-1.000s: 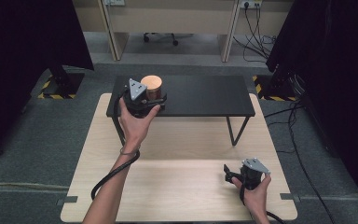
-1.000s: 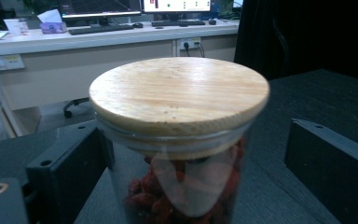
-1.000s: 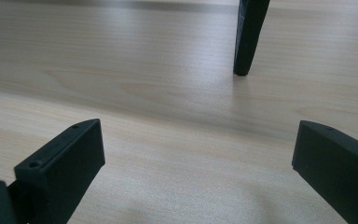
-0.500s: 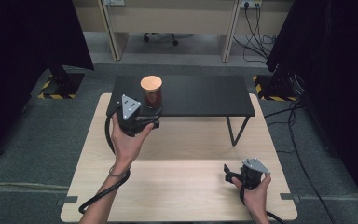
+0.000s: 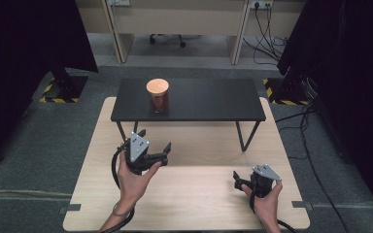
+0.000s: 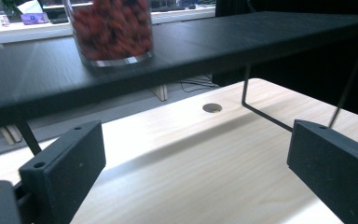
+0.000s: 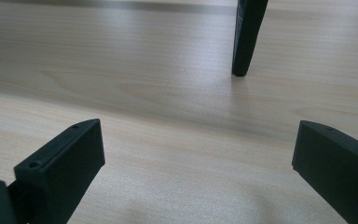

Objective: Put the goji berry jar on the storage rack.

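Light wooden table [image 5: 194, 194] sits on grey carpet, with a low black shelf [image 5: 199, 99] standing across its far half, desks and cables behind. High view: jar [image 5: 158, 95] with a wooden lid and red contents stands upright on the shelf's left part, nothing touching it. Left gripper [image 5: 154, 145] hangs over the table in front of the shelf, well apart from the jar, jaws spread wide and empty; they have just been opening, nothing between them. Right gripper [image 5: 236, 180] rests low at the near right of the table, jaws apart, holding nothing. Left gripper view: left gripper [image 6: 196, 163] looks along the table under the shelf's front edge, both black jaws far apart with bare wood between; the jar's glass base [image 6: 114, 32] shows up on the shelf top, above jaw level. Right gripper view: right gripper [image 7: 196, 163] has its jaws wide over bare tabletop, a black shelf leg [image 7: 247, 35] ahead. Risk, as a judgement: the jar looks set down and released, so trouble comes only if the left hand lifts carelessly, since the gripper sits below the shelf edge and could knock the shelf from under and tip or slide the jar. The trailing cable could also snag a shelf leg.
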